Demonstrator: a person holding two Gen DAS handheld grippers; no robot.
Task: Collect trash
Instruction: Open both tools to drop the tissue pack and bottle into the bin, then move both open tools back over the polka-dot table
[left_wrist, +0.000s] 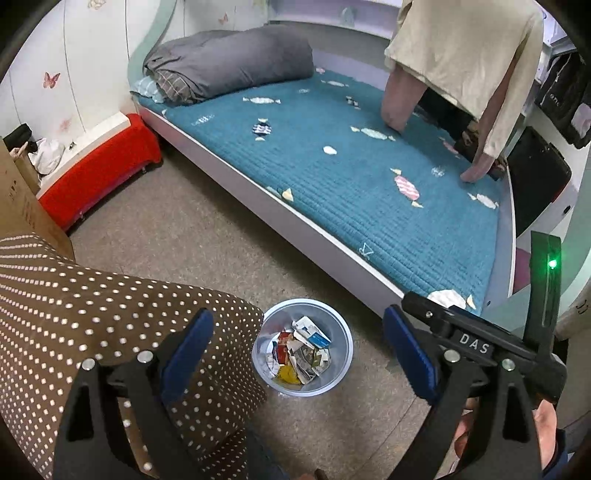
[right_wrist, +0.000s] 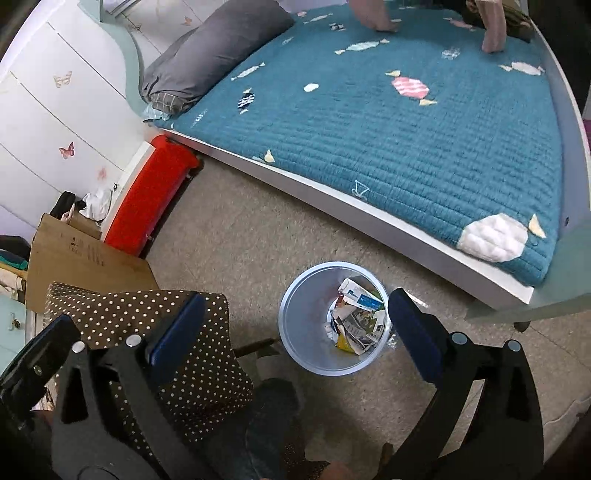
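A pale blue round waste bin (left_wrist: 341, 347) (right_wrist: 299, 325) stands on the floor beside the bed. Inside it lies crumpled paper and packaging trash (left_wrist: 303, 350) (right_wrist: 360, 317). My left gripper (left_wrist: 299, 343) hangs above the bin with its blue-padded fingers (left_wrist: 186, 347) spread wide and nothing between them. My right gripper (right_wrist: 295, 328) is also over the bin, open, its blue pads (right_wrist: 415, 332) empty. The right gripper's black body shows at the right edge of the left wrist view.
A brown polka-dot cushioned seat (left_wrist: 92, 317) (right_wrist: 177, 332) sits left of the bin. A bed with a teal candy-print quilt (left_wrist: 351, 177) (right_wrist: 388, 129) fills the background, with a grey bedding roll (left_wrist: 229, 62). A person (left_wrist: 465, 62) leans on the bed. A red stool (left_wrist: 99, 173) and cardboard box (right_wrist: 81, 262) stand left.
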